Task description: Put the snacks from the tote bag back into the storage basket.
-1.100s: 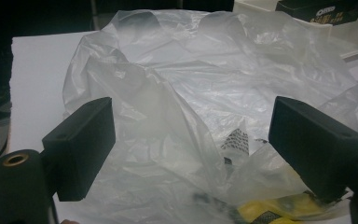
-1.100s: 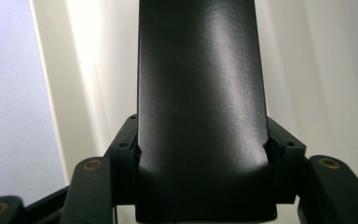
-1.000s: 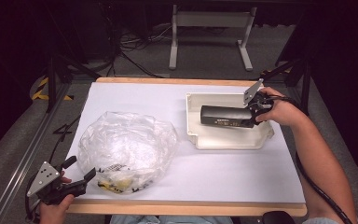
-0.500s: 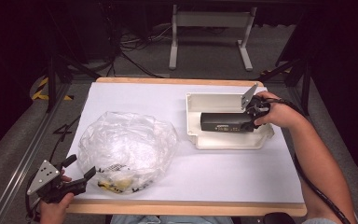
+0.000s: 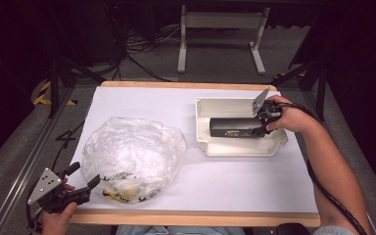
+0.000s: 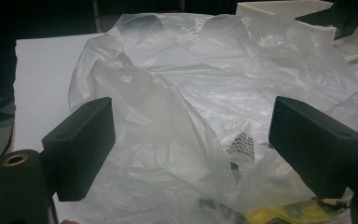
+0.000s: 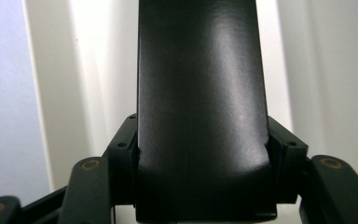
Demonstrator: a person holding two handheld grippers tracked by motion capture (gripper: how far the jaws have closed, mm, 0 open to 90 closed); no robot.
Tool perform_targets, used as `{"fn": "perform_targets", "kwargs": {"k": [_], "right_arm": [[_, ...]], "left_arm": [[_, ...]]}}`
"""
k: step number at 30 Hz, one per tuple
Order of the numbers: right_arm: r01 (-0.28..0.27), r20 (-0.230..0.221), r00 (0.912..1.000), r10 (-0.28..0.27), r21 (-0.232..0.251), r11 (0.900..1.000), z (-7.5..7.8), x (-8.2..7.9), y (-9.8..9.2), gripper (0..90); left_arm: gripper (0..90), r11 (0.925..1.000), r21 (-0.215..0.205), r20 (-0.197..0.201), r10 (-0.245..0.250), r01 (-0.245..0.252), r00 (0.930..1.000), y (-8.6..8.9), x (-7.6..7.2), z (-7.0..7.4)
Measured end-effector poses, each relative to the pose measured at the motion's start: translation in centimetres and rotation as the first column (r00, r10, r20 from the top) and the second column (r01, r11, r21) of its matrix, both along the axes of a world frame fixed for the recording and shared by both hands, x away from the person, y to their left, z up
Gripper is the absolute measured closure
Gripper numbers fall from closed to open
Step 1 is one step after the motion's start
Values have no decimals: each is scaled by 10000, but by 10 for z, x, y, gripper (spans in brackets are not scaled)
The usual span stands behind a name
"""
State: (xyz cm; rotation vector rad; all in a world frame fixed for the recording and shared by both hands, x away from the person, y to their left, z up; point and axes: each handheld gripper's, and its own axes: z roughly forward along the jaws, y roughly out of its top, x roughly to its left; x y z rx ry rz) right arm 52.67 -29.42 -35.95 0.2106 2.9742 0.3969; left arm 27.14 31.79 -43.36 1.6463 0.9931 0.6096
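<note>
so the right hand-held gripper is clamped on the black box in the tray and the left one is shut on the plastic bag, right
Not quite. The left hand-held gripper is open: the left gripper view shows its jaws spread wide before the plastic bag, gripping nothing. The rest holds: the right hand-held gripper is clamped on the black box in the tray.

black box [image 5: 235,128] | lying flat | inside white tray [image 5: 225,106]

Bare tabletop [image 5: 142,100] lies open beyond the crumpled plastic bag [image 5: 132,152], which blocks my left side; the white tray [image 5: 240,147] walls off my right.
</note>
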Motion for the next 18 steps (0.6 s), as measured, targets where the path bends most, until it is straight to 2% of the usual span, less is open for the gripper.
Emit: {"fn": "perform_targets", "kwargs": {"k": [9,10,11,12,18], "right_arm": [[55,68,10000,-54,-143,9999,-4,5,-3,404],[-9,198,9998,13,-187,9998,-5,6,-3,388],[82,514,9987,-69,-247,9997,-5,6,-3,345],[143,728,9973,-129,-183,9997,-5,6,-3,348],[104,872,9961,-91,-147,9998,-2,6,-3,332]], "left_arm": [[154,10000,-9,2,-7,7,10000,0,0,0],[154,10000,-3,1,1,-1,10000,0,0,0],[154,10000,-9,-3,0,0,10000,0,0,0],[155,10000,-5,2,-9,9,10000,0,0,0],[154,10000,22,0,-20,20,10000,-1,0,0]]}}
